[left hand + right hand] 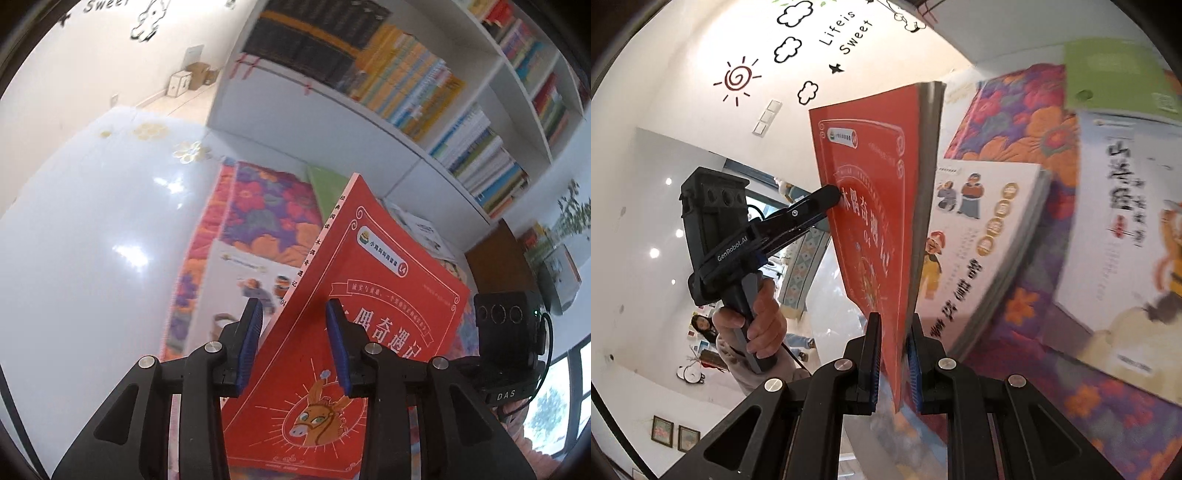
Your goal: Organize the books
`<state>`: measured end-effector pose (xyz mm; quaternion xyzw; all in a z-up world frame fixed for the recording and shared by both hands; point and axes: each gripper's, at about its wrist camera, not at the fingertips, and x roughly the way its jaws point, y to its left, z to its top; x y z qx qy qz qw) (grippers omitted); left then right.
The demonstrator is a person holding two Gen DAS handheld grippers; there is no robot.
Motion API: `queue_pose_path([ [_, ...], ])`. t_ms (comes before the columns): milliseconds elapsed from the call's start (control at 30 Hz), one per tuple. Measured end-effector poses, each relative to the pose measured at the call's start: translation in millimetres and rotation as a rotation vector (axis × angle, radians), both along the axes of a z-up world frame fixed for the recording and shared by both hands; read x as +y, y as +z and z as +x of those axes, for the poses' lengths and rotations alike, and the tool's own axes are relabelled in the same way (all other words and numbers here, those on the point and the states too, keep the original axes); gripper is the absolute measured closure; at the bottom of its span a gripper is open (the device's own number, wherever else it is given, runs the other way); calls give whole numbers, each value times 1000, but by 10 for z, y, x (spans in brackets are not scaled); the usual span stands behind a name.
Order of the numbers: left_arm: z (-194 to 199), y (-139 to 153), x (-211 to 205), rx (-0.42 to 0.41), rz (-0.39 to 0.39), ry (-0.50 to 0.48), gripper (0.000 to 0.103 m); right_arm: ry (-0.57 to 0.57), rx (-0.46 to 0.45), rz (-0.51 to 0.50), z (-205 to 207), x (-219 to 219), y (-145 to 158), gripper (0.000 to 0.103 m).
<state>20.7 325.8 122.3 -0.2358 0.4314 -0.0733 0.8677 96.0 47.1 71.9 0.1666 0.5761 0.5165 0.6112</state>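
Observation:
A red book (354, 295) with a donkey on its cover is held up in the air, tilted. My left gripper (295, 332) has its blue pads on either side of the book's spine edge, still spread wide. My right gripper (892, 354) is shut on the book's lower edge (882, 206). The left gripper (827, 199) shows in the right wrist view, touching the red cover. Other books lie below on a flowered cloth (1027, 122): a white illustrated one (979, 236), another white one (1126, 240) and a green one (1119, 77).
A white bookshelf (424, 147) full of upright books stands behind the cloth. A white glossy table (92, 240) spreads to the left. Cardboard boxes (192, 77) sit on the floor by the far wall. A plant (572, 218) stands at the right.

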Motion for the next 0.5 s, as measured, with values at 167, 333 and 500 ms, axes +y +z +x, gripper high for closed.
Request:
queue_pose_path([
  [167, 66, -307, 171, 51, -32, 32, 71, -37, 8, -3, 104, 6, -144, 89],
  [333, 148, -556, 274, 77, -88, 44, 71, -99, 9, -12, 243, -106, -266, 89],
  [500, 217, -676, 331, 87, -85, 51, 71, -108, 34, -55, 251, -167, -475, 89],
])
